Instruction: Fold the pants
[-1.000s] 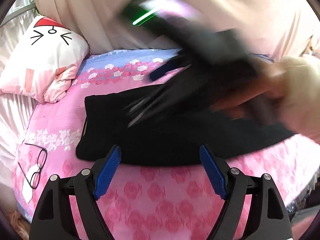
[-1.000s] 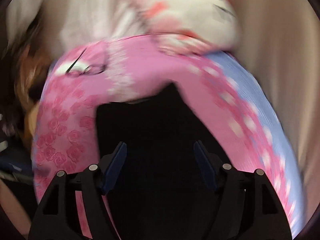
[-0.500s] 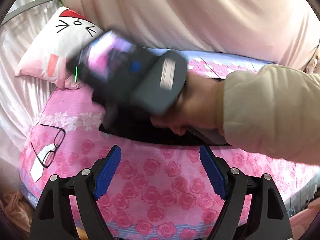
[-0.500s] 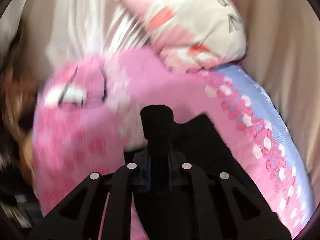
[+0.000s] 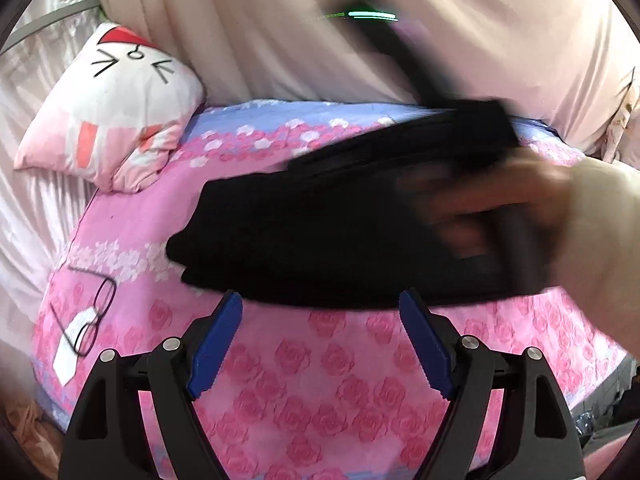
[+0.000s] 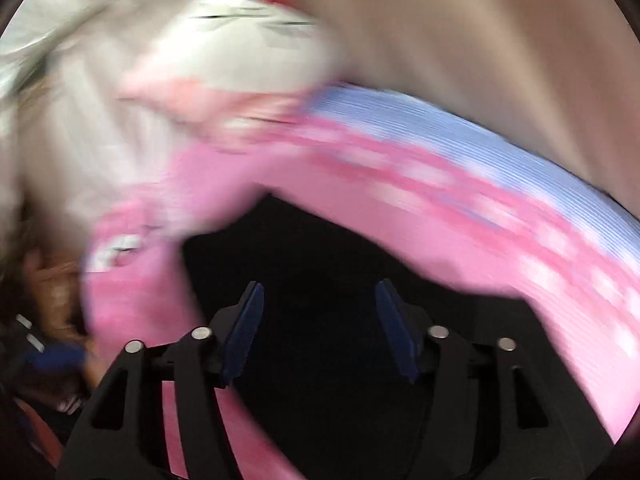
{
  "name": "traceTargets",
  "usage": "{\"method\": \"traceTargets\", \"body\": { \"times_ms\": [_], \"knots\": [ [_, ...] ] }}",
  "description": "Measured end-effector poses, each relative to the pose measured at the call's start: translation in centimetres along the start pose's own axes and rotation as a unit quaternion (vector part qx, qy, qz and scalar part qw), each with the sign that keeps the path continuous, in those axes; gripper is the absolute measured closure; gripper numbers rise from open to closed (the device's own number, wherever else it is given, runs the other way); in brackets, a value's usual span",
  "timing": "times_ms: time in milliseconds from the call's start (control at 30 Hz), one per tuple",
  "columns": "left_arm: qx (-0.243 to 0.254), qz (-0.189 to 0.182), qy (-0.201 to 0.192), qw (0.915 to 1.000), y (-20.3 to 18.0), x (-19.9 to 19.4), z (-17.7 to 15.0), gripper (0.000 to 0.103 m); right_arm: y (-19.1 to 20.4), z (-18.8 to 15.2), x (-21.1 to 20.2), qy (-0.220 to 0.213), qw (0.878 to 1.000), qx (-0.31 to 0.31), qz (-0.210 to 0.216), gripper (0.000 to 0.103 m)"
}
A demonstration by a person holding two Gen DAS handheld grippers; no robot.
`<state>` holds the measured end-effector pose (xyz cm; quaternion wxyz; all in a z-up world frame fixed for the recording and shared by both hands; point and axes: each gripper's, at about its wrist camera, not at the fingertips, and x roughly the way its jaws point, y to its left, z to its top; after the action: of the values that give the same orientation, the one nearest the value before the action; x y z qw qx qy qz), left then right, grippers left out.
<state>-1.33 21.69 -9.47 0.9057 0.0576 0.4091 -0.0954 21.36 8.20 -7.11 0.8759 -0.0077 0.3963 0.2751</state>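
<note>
Black pants (image 5: 300,240) lie folded in a thick band across the pink rose bedsheet (image 5: 320,392). My left gripper (image 5: 320,344) hangs open over the bare sheet, just short of the pants' near edge, with nothing between its blue pads. In the left wrist view a person's hand (image 5: 500,208) in a cream sleeve carries the blurred right tool over the right part of the pants. My right gripper (image 6: 320,320) is above the pants (image 6: 328,264). Its jaws are opening and no cloth is pinched between the pads.
A cat-face pillow (image 5: 112,112) rests at the back left against a beige curtain (image 5: 280,32). Glasses (image 5: 88,320) and a white slip of paper lie on the sheet at the left. The bed's edge falls away at the lower right.
Half a second ago the right gripper was shut on a fold of the pants; it has let go, opened and swept from left to right. The left gripper has kept still and open.
</note>
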Motion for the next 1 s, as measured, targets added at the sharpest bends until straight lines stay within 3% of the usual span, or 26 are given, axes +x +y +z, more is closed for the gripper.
{"method": "traceTargets", "body": {
  "times_ms": [33, 100, 167, 200, 233, 267, 333, 467, 500, 533, 567, 700, 767, 867, 933, 967, 1000],
  "knots": [
    [0.0, 0.001, -0.001, 1.0, -0.2, 0.4, 0.4, 0.022, -2.3, -0.4, -0.1, 0.009, 1.0, 0.025, -0.016, 0.059],
    [-0.006, 0.003, 0.0, 1.0, -0.8, 1.7, 1.5, 0.021, -6.3, -1.2, 1.4, 0.031, 0.997, 0.071, -0.004, 0.066],
    [-0.011, 0.004, 0.007, 0.9999, -1.5, 3.1, 2.8, 0.021, -9.3, -2.9, 4.5, 0.091, 0.993, 0.058, -0.048, 0.08],
    [-0.011, 0.011, 0.013, 0.9998, -1.9, 3.8, 3.6, 0.021, -10.9, -3.6, 3.9, 0.071, 0.995, 0.07, -0.022, 0.081],
    [-0.011, 0.017, 0.017, 0.9996, -2.1, 4.4, 4.2, 0.021, -12.9, -4.1, 2.8, 0.066, 0.991, 0.106, -0.038, 0.093],
    [-0.011, 0.028, 0.021, 0.9993, -2.2, 4.9, 4.9, 0.021, -13.8, -4.4, 2.1, 0.066, 0.989, 0.118, -0.061, 0.097],
    [-0.005, 0.056, 0.018, 0.9982, -2.2, 6.0, 6.3, 0.021, -14.0, -4.6, 0.5, 0.063, 0.987, 0.117, -0.087, 0.091],
    [-0.031, 0.071, 0.019, 0.9968, -0.7, 8.4, 8.9, 0.021, -9.7, -2.7, 1.1, 0.041, 0.997, 0.061, -0.02, 0.092],
    [-0.035, 0.074, 0.022, 0.9964, -0.4, 8.8, 9.4, 0.021, -9.6, -2.6, 2.6, 0.052, 0.997, 0.05, -0.018, 0.092],
    [-0.038, 0.079, 0.025, 0.9958, -0.2, 9.3, 9.7, 0.021, -10.3, -3.1, 4.2, 0.082, 0.995, 0.048, -0.043, 0.093],
    [-0.038, 0.09, 0.03, 0.9948, -0.1, 9.8, 10.1, 0.021, -11.2, -3.3, 3.6, 0.067, 0.995, 0.07, -0.026, 0.093],
    [-0.023, 0.12, 0.033, 0.992, 0.0, 10.6, 10.6, 0.021, -13.8, -7.4, -5.6, -0.01, 0.988, 0.147, -0.044, 0.088],
    [-0.011, 0.124, 0.026, 0.9919, -0.2, 10.7, 10.0, 0.021, -16.4, -12.6, -10.0, 0.001, 0.979, 0.187, -0.086, 0.088],
    [0.001, 0.132, 0.038, 0.9905, -0.9, 12.2, 8.3, 0.019, -21.7, -20.3, -12.0, 0.089, 0.958, 0.213, -0.169, 0.095],
    [0.019, 0.161, 0.065, 0.9846, -1.5, 14.1, 5.9, 0.019, -26.0, -24.2, -15.7, 0.049, 0.946, 0.284, -0.147, 0.097],
    [0.022, 0.167, 0.081, 0.9825, -1.5, 14.9, 4.8, 0.019, -28.4, -26.0, -18.2, 0.052, 0.926, 0.324, -0.189, 0.095],
    [0.024, 0.178, 0.104, 0.9782, -1.5, 15.6, 3.4, 0.019, -29.6, -26.9, -20.1, 0.045, 0.915, 0.342, -0.21, 0.09]
  ]
}}
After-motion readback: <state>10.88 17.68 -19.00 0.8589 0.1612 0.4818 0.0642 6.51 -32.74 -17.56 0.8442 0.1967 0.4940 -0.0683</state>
